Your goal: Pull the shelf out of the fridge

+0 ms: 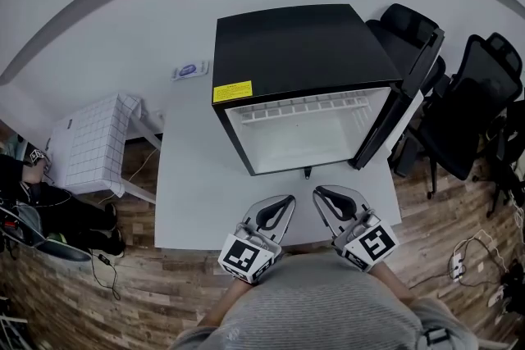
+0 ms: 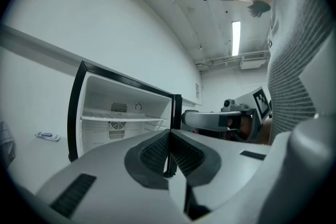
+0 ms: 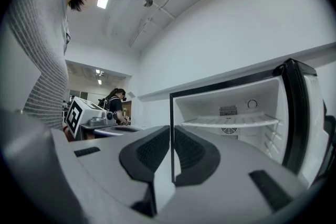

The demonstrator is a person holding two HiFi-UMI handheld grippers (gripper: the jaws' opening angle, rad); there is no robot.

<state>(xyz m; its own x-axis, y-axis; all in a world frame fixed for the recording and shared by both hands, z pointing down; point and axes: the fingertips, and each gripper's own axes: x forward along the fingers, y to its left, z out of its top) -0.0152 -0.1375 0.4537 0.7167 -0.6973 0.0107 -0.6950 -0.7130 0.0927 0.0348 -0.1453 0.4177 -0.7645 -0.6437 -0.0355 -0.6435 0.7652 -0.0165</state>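
A black mini fridge (image 1: 295, 53) stands on the white table (image 1: 189, 193) with its door (image 1: 399, 112) swung open to the right. Inside, a white shelf (image 2: 123, 119) (image 3: 231, 123) spans the white cabinet at mid height. Both grippers hover side by side over the table's near edge, in front of the fridge opening and apart from it. My left gripper (image 1: 287, 199) (image 2: 169, 155) is shut, its pads meeting with nothing between them. My right gripper (image 1: 318, 193) (image 3: 171, 160) is shut too and holds nothing. Each points level toward the fridge.
A white grid-patterned box (image 1: 90, 142) sits left of the table. Black office chairs (image 1: 484, 94) crowd the right side behind the open door. A small blue-and-white item (image 1: 189, 70) lies on the table left of the fridge. A person (image 3: 114, 105) works far off.
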